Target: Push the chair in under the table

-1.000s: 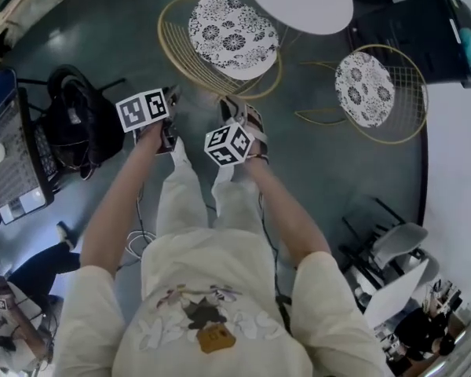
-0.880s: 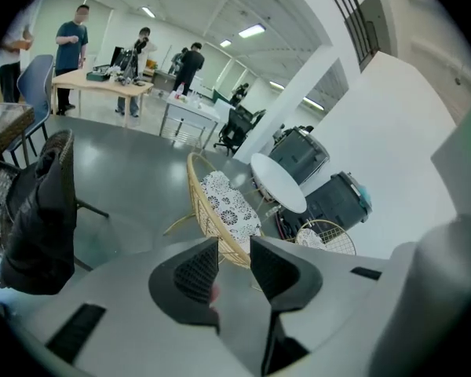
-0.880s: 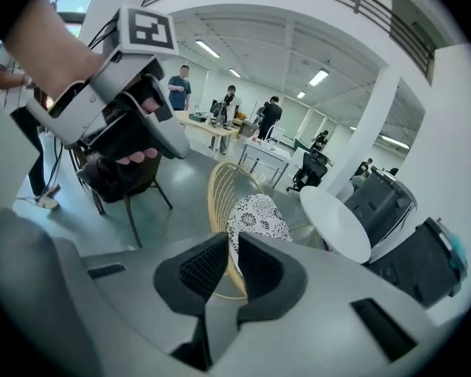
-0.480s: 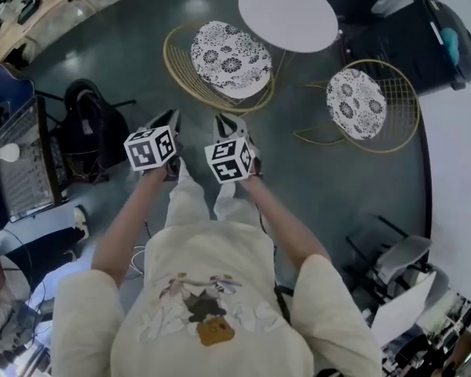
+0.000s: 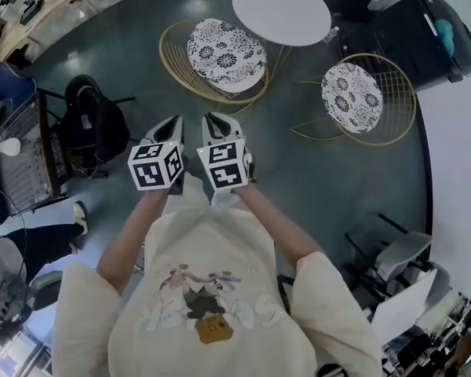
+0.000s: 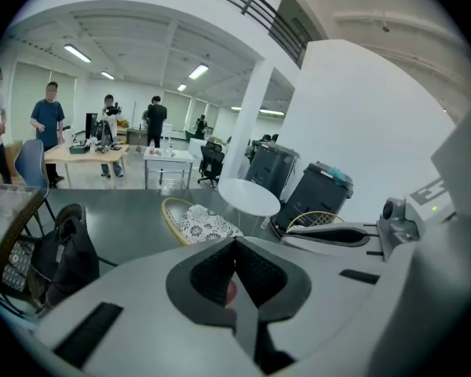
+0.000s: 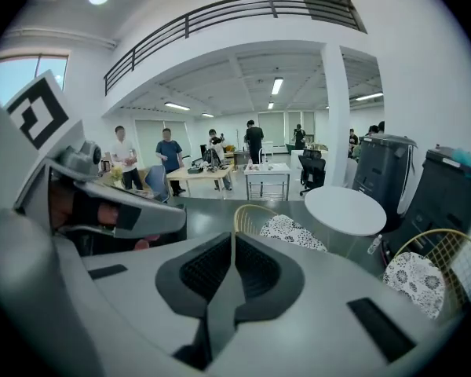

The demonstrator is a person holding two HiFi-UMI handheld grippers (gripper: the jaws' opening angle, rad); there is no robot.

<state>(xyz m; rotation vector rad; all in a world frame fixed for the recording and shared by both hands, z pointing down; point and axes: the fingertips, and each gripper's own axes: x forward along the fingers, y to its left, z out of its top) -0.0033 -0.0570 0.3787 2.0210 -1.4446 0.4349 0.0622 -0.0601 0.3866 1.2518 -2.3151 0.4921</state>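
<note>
The dark grey floor (image 5: pixel 322 187) fills most of the head view, and the person (image 5: pixel 204 289) in a pale shirt stands on it with both forearms stretched forward. Ahead of them stands the round white bench (image 5: pixel 281 10). To its right are two dark bins (image 5: pixel 424 34) against the wall.

The chair (image 5: pixel 177 61), a gold wire frame with a black-and-white patterned cushion (image 5: pixel 226 49), stands on the near left side of the bench. Seen from above, the bench rim overlaps one far corner of the cushion, while most of the seat lies out in the open. A second chair (image 5: pixel 361 99) of the same kind stands to the right, clear of the bench. A black backpack (image 5: pixel 94 120) rests on a dark seat to the left of the person.

The left claw (image 5: pixel 173 121) and the right claw (image 5: pixel 213 118) are held side by side, close together, pointing toward the chair but well short of it, touching neither frame nor cushion. Each carries its marker cube (image 5: pixel 155 163) on top. In the left gripper view the jaws have just been closing and now stand pressed together with nothing between them. In the right gripper view the jaws have also just been closing and meet along a thin seam, likewise empty.
</note>
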